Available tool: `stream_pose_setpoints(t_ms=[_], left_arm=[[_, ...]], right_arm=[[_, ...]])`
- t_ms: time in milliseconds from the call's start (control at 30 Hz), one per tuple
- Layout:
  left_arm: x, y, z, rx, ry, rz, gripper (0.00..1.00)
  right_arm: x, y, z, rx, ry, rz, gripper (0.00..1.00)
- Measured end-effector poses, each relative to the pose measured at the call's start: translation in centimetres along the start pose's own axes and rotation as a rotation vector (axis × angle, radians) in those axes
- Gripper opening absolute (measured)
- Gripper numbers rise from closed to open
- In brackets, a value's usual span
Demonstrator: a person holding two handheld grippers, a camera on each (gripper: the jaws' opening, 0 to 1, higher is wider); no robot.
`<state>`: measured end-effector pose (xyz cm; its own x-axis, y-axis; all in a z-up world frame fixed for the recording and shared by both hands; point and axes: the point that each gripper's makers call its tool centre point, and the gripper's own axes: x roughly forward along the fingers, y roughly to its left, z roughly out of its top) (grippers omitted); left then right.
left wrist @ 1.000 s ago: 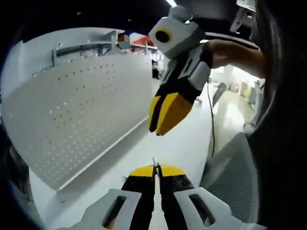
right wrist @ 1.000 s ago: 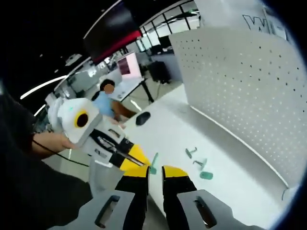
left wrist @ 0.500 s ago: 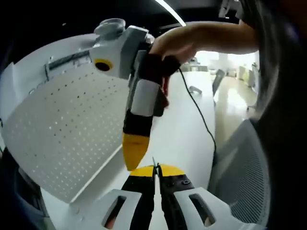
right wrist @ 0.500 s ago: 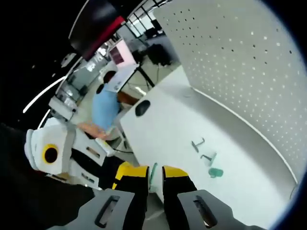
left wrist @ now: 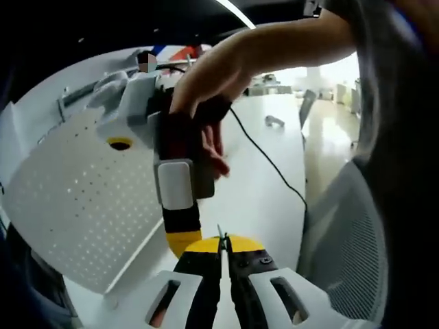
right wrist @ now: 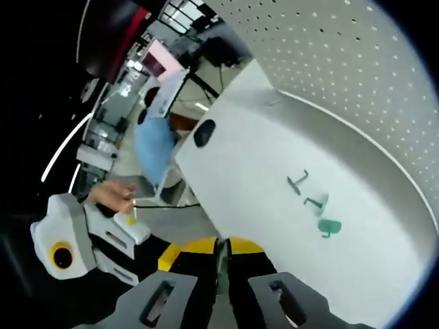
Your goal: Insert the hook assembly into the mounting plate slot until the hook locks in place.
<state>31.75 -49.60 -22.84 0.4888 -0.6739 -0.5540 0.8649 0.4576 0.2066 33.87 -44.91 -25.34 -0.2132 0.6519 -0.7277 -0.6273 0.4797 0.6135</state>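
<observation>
I am bringing my right gripper [left wrist: 184, 236] down to the left gripper [left wrist: 221, 241] at 6 o'clock, both pinching the teal hook [right wrist: 219, 255] for handover, pegboard [right wrist: 357, 75] waiting.

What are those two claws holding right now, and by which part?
The right claw is shut on a thin green hook piece, pinched along its length. The left claw grips something thin whose tip pokes out; what it is cannot be told.
</observation>
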Motion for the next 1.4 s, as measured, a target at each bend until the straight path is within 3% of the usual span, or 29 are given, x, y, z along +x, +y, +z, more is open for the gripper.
stream_pose_setpoints(t_ms=[100,167,233,300,400,500,633,767,867,1067,1167,1400], left_arm=[[0.3,-0.3,-0.2,-0.015,-0.009,-0.014,0.03],[0.3,-0.8,-0.4,-0.080,-0.015,-0.037,0.03],[0.3,-0.6,-0.4,-0.095,-0.030,-0.025,0.03],[0.2,-0.6,-0.5,-0.165,-0.040,-0.021,0.03],[0.1,-0.3,-0.6,-0.354,-0.075,-0.039,0.04],[-0.1,0.6,-0.7,-0.495,-0.113,-0.020,0.10],[-0.4,1.6,-0.7,-0.666,-0.146,-0.015,0.26],[-0.7,2.4,-1.1,-0.713,-0.146,0.030,0.36],[-0.7,2.4,-1.0,-0.701,-0.151,0.051,0.40],[-0.9,2.6,-1.8,-0.670,-0.104,0.105,0.52],[-1.0,2.8,-2.2,-0.618,-0.079,0.135,0.54],[-1.2,2.9,-2.1,-0.590,-0.072,0.164,0.58]], right_arm=[[-0.1,0.0,-0.3,0.007,-0.004,-0.010,0.01],[-0.1,0.0,-0.7,0.015,-0.002,-0.008,0.01],[-0.1,0.0,-0.7,0.021,-0.025,-0.002,0.01],[-0.2,-0.3,-0.4,0.000,-0.054,-0.024,0.00],[-0.5,-0.5,-0.3,-0.018,-0.089,-0.053,0.00],[-0.9,-0.5,0.4,-0.026,-0.165,-0.075,0.00],[-1.6,-1.7,0.9,-0.090,-0.240,-0.180,0.00],[-2.6,-1.1,1.6,-0.105,-0.349,-0.181,0.00],[-3.4,-0.3,2.1,-0.107,-0.426,-0.182,0.00],[-4.5,-0.1,2.3,-0.110,-0.480,-0.212,0.00],[-5.0,0.1,2.4,-0.098,-0.513,-0.213,0.00],[-6.3,0.7,2.8,-0.086,-0.582,-0.222,0.00]])
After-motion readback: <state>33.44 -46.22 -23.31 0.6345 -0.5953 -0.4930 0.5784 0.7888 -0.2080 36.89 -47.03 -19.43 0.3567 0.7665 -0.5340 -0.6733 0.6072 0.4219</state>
